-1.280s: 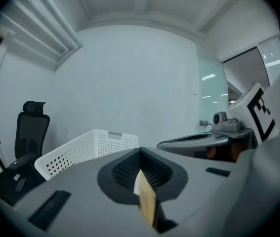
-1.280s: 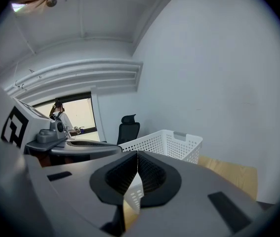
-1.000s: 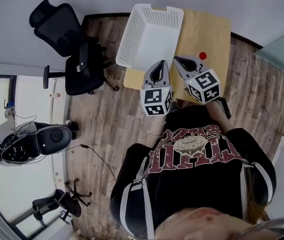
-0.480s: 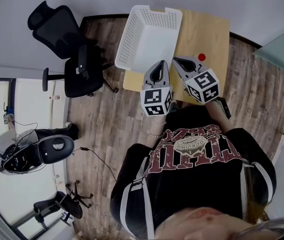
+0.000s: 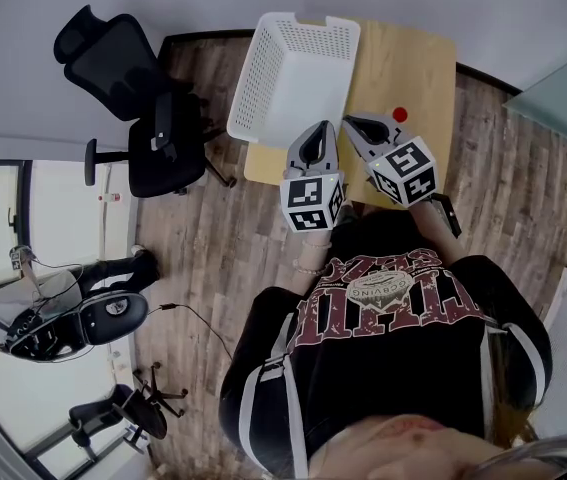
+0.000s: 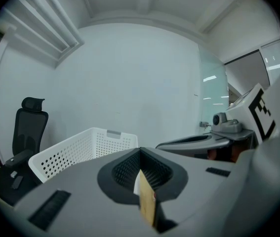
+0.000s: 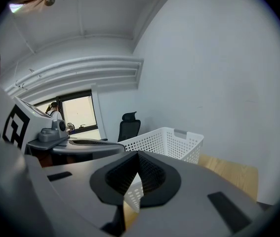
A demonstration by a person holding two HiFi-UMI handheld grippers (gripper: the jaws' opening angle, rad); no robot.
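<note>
Fingers [image 7: 152,176] together, basket [image 7: 172,142] half-hidden.

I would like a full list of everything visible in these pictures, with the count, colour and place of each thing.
Basket: one, white, perforated, on the table, at the side nearer the chair.
Table: one, light wood, against the wall.
Small round thing: one, red, on the table near the right gripper.
Office chair: one, black, on the floor beside the table.
Left gripper: one, grey, jaws together, over the table's near edge.
Right gripper: one, grey, jaws together, beside the left gripper.
</note>
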